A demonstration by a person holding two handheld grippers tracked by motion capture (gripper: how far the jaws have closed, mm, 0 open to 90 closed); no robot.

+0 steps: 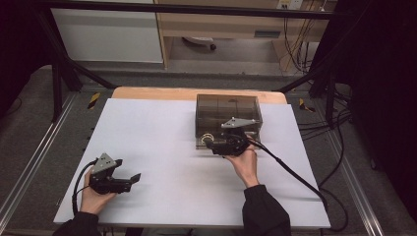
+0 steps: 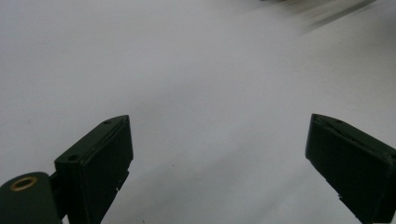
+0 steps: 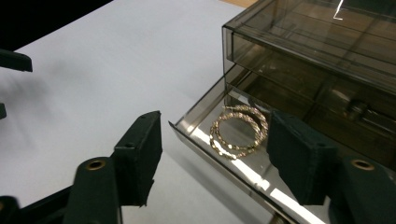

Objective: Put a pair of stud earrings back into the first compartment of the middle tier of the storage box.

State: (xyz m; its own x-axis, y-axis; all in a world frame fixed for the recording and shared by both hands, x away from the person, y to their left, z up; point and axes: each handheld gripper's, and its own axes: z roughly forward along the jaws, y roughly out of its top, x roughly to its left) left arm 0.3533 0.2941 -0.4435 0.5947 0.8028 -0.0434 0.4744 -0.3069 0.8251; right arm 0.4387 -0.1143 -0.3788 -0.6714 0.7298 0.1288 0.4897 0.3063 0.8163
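Note:
A smoky clear drawer box (image 1: 228,110) stands on the white table (image 1: 157,132), right of the middle. Its bottom drawer (image 3: 205,140) is pulled out, and a pair of gold hoop earrings (image 3: 238,131) lies inside. My right gripper (image 1: 210,143) is at the drawer's front and is open (image 3: 217,156). One pad (image 3: 299,158) is over the drawer beside the earrings, and the other pad (image 3: 140,156) is outside it, over the table. Nothing is held. My left gripper (image 1: 132,179) rests open at the table's front left, above bare white surface (image 2: 217,168).
The box's upper drawers (image 3: 308,56) are closed. The right gripper's cable (image 1: 295,174) trails across the table to the front right edge. Black frame bars (image 1: 59,73) and floor cables (image 1: 295,44) lie beyond the table's far side.

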